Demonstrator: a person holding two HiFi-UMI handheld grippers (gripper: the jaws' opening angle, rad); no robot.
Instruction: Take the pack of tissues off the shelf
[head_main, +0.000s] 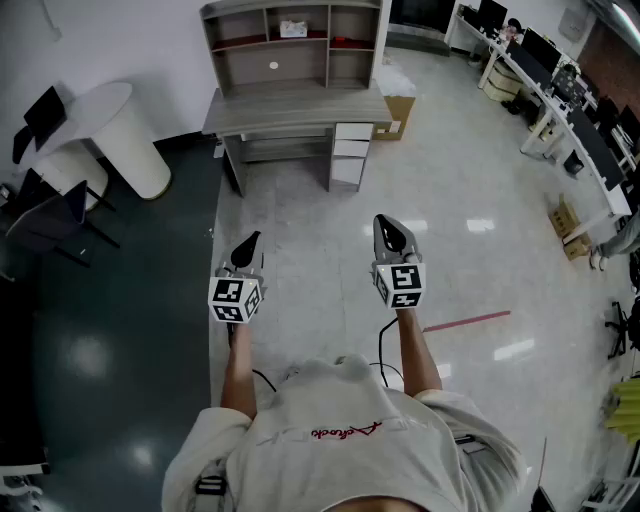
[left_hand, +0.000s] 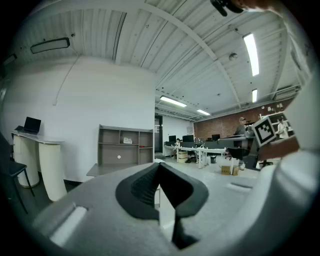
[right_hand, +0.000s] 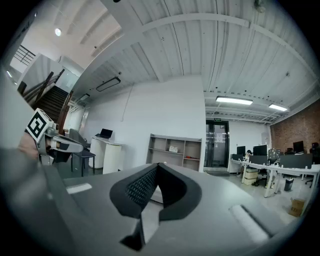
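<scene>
The pack of tissues (head_main: 293, 28) is a small white pack lying in the upper middle compartment of the grey shelf unit (head_main: 290, 50), which tops a desk far ahead across the floor. The pack also shows small in the left gripper view (left_hand: 127, 141) and in the right gripper view (right_hand: 173, 148). My left gripper (head_main: 247, 245) and right gripper (head_main: 393, 235) are held side by side at waist height, well short of the desk. Both point toward the shelf. Each has its jaws shut with nothing between them, as seen at the left gripper (left_hand: 159, 165) and the right gripper (right_hand: 157, 166).
A white curved counter (head_main: 110, 125) carrying a laptop stands at the left, with a black chair (head_main: 55, 215) beside it. White drawers (head_main: 350, 155) sit under the desk, and a cardboard box (head_main: 398, 115) is to its right. Office desks with monitors (head_main: 570, 110) line the right side. Red tape (head_main: 467, 320) marks the floor.
</scene>
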